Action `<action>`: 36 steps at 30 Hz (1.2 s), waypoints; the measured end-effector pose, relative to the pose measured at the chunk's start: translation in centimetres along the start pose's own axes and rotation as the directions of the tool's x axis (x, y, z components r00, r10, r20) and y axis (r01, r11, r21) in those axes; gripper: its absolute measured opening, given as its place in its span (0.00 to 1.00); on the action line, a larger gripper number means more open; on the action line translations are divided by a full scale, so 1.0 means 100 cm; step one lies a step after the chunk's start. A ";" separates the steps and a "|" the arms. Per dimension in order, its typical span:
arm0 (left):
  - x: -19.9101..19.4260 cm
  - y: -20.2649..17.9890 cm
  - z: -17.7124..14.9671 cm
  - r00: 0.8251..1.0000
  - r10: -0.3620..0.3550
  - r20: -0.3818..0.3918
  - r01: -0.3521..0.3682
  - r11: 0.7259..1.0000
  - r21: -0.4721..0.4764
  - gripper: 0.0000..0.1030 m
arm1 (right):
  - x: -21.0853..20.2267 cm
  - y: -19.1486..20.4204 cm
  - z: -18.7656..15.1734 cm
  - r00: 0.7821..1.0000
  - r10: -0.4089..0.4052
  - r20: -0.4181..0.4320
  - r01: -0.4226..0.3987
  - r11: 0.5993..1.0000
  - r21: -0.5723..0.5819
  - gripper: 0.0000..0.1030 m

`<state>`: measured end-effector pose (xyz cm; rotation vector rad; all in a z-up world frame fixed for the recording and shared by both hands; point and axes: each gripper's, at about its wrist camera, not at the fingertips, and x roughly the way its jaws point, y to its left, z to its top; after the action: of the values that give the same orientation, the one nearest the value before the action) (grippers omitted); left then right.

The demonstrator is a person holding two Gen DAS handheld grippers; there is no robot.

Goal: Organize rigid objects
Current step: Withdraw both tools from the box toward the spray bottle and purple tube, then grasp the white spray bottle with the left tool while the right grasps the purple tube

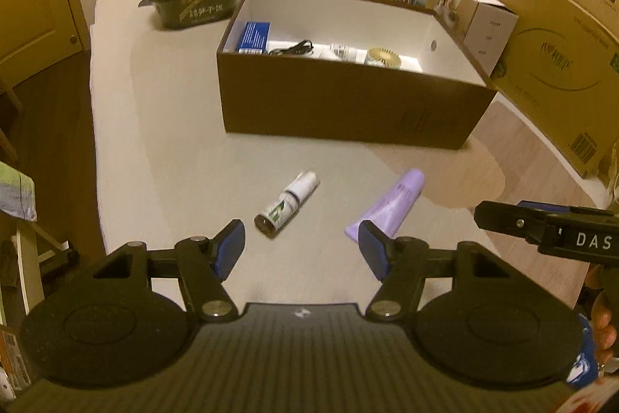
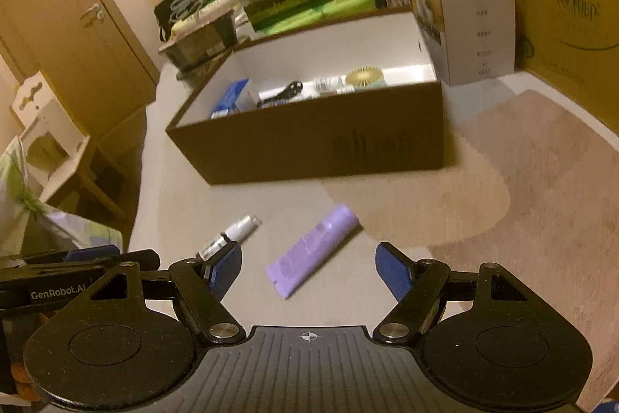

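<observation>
A small bottle and a purple tube are seen lying apart on the surface, in front of an open brown box that holds several items. Both the left gripper and the right gripper are held wide open and empty above the two things.
</observation>
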<state>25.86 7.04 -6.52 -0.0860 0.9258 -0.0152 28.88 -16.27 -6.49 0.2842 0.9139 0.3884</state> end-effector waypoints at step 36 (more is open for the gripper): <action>0.073 0.009 -0.009 0.998 0.025 -0.052 -0.021 0.996 0.084 0.60 | 0.079 -0.004 -0.021 0.990 -0.077 -0.117 0.076 0.997 -0.013 0.74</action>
<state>29.51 7.54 -12.90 0.0026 0.9782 -0.0347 31.57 -13.01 -13.44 0.2196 1.0353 0.3405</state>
